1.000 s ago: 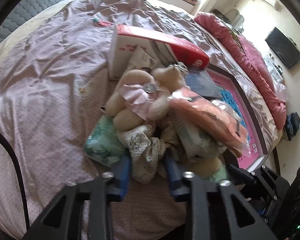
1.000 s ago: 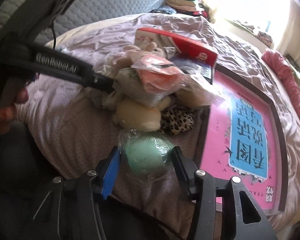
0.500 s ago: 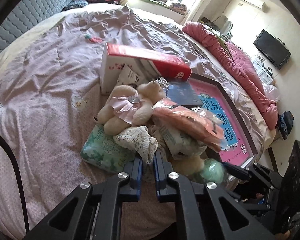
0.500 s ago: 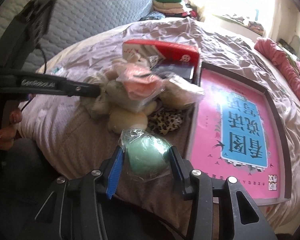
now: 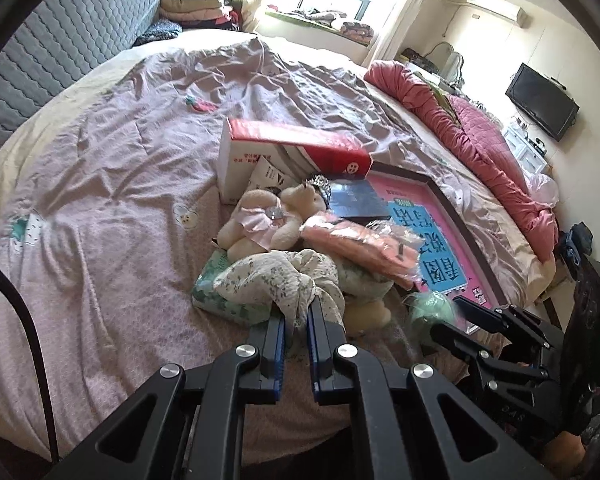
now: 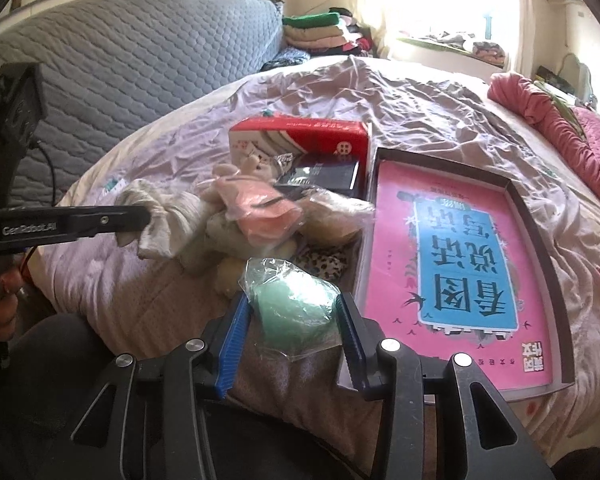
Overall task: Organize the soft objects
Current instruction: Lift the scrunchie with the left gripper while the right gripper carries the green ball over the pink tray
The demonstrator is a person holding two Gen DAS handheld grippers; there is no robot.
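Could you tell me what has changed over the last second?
The left gripper closed on the floral cloth and lifted it. The right gripper has been closing on the bagged green ball, raising it slightly. The plush bear and pink box stayed put.

- cloth [image 5: 276, 280]: cream, small green floral print
- ball [image 6: 296, 312]: mint green, clear wrap
- box [image 5: 300, 148]: red/white
- tray [image 6: 460, 264]: pink, blue panel
- bedsheet [image 5: 120, 160]: lilac
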